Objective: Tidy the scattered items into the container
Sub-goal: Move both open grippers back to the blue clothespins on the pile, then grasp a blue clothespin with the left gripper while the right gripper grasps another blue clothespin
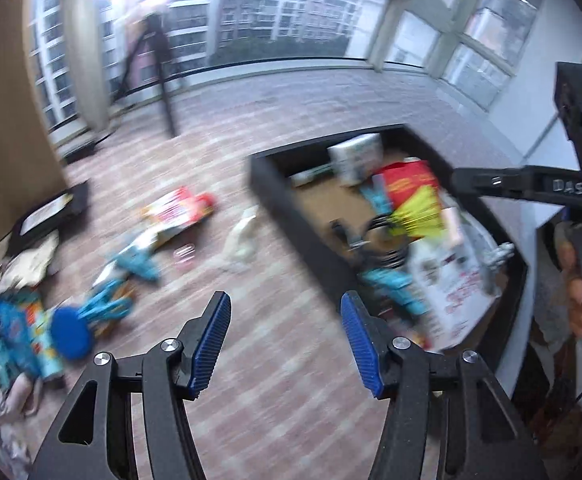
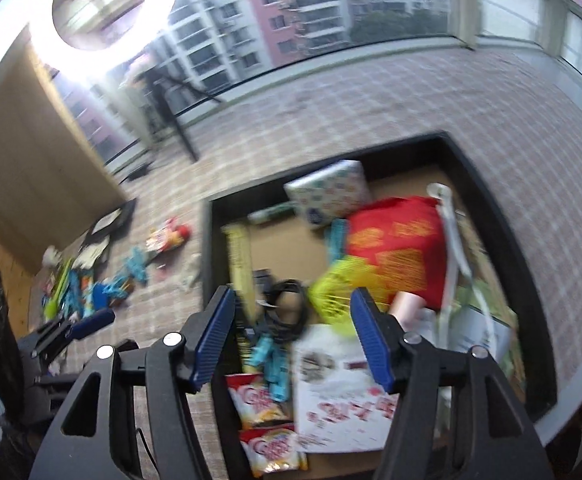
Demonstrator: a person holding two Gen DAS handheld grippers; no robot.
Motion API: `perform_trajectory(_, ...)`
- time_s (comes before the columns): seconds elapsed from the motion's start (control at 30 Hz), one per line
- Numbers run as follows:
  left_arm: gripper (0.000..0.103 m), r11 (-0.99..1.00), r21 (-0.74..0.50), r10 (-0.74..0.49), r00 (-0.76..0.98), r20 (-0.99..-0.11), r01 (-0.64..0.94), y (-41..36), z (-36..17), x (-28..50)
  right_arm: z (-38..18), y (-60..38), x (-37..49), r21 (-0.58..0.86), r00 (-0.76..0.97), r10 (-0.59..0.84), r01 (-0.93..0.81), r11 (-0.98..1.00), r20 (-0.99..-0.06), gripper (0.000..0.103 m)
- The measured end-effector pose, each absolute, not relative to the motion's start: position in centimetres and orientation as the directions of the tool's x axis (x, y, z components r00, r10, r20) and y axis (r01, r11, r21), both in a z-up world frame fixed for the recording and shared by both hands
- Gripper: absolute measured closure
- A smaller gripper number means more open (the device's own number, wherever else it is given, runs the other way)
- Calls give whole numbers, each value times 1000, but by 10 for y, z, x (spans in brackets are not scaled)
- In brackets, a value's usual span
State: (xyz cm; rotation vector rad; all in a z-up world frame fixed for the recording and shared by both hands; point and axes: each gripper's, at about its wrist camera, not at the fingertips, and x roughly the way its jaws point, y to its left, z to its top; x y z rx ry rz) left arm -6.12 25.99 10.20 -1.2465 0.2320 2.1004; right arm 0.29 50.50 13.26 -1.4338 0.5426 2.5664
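Observation:
A black open container [image 1: 275, 200] stands on the patterned floor. Inside lie a red bag [image 2: 399, 248], a white printed box [image 2: 331, 396], snack packets [image 2: 259, 400], a yellow-green item [image 2: 335, 292], a black cable [image 2: 287, 312] and a patterned pack [image 2: 327, 196]. My right gripper [image 2: 293, 294] hangs open over the container's near side, nothing between its blue pads. My left gripper [image 1: 285, 300] is open and empty over bare floor, just left of the container. Left of it on the floor lie a red-and-white packet [image 1: 179, 212], teal pieces [image 1: 139, 264], a white item [image 1: 243, 236] and a blue round thing [image 1: 71, 332].
A colourful pile [image 1: 11, 332] sits at the far left by a wooden cabinet [image 1: 7, 120]. A small black tray [image 1: 55, 212] lies near it. A tripod [image 1: 159, 64] with a ring light [image 2: 103, 8] stands by the windows. A person's hand [image 1: 579, 300] shows at the right edge.

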Motion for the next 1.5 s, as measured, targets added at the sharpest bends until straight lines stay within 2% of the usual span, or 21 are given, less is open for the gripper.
perform_trajectory(0.27, 53, -835, -92, 337, -371, -865, -543, 172, 81, -94, 125, 436, -42, 220, -524, -146, -80, -972, -839, 43)
perform_trajectory(0.47, 57, -780, -23, 318, -365, -875, -625, 162, 79, -114, 112, 372, -83, 174, -463, -205, 110, -979, -862, 46)
perform_trajectory(0.63, 57, -736, 11, 289, -330, -899, -677, 175, 66, -138, 90, 333, -111, 131, -409, -226, 247, -960, -884, 59)
perform_trajectory(0.83, 57, -658, 52, 254, -287, -924, -751, 193, 51, -150, 62, 321, -142, 174, -343, -273, 292, -940, -899, 66)
perform_trajectory(1.5, 59, -625, -17, 283, -207, -937, -781, 210, 28, -169, 20, 307, -182, 183, -272, -277, 324, -928, -922, 69)
